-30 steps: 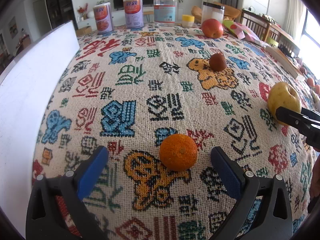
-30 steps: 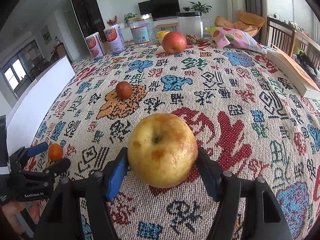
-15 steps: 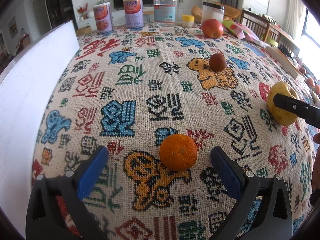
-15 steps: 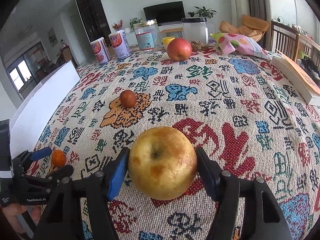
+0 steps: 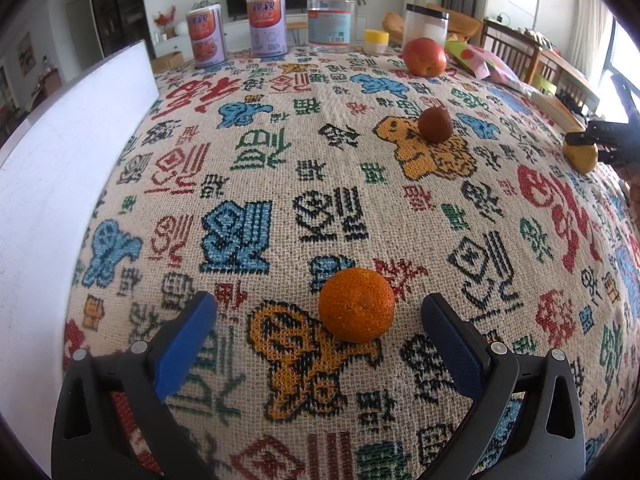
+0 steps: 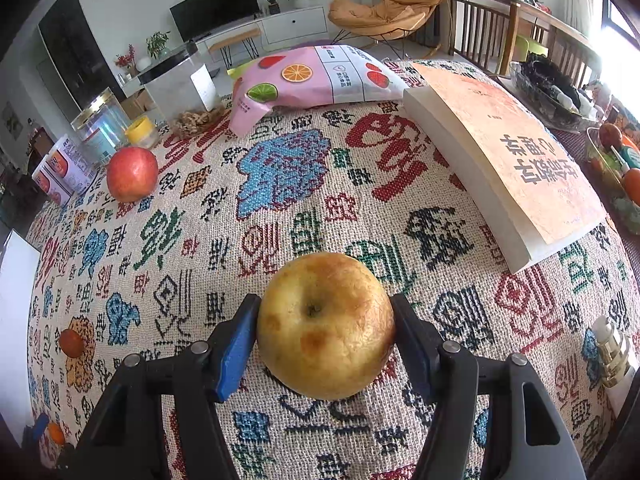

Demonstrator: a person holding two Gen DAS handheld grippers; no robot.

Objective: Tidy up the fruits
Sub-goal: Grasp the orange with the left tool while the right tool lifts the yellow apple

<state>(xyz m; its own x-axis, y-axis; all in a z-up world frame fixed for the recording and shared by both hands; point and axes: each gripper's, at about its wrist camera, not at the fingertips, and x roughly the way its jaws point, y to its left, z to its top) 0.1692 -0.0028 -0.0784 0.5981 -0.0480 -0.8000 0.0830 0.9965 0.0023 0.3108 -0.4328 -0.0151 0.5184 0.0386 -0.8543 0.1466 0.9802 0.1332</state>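
My right gripper point(image 6: 325, 330) is shut on a yellow, brown-spotted apple point(image 6: 326, 324) and holds it above the patterned tablecloth point(image 6: 280, 176). The same apple shows small at the right edge of the left wrist view point(image 5: 581, 153). My left gripper point(image 5: 320, 334) is open, low over the cloth, with a small orange point(image 5: 357, 304) lying between its blue pads, touching neither. A red apple point(image 5: 424, 57) and a small brown fruit point(image 5: 435, 125) lie farther back. A clear container with fruit point(image 6: 616, 168) is at the far right edge.
A white board point(image 5: 60, 184) stands along the left edge. Two cans point(image 5: 236, 32), jars point(image 5: 331, 20) and a yellow-lidded pot point(image 5: 376, 41) line the far edge. A pink snack bag point(image 6: 316, 76), a book point(image 6: 508, 160) and a gold-capped bottle point(image 6: 612, 350) lie to the right.
My right gripper has lifted the yellow apple and swung it to the right, now facing the book and snack bag. My left gripper and the orange have not moved.
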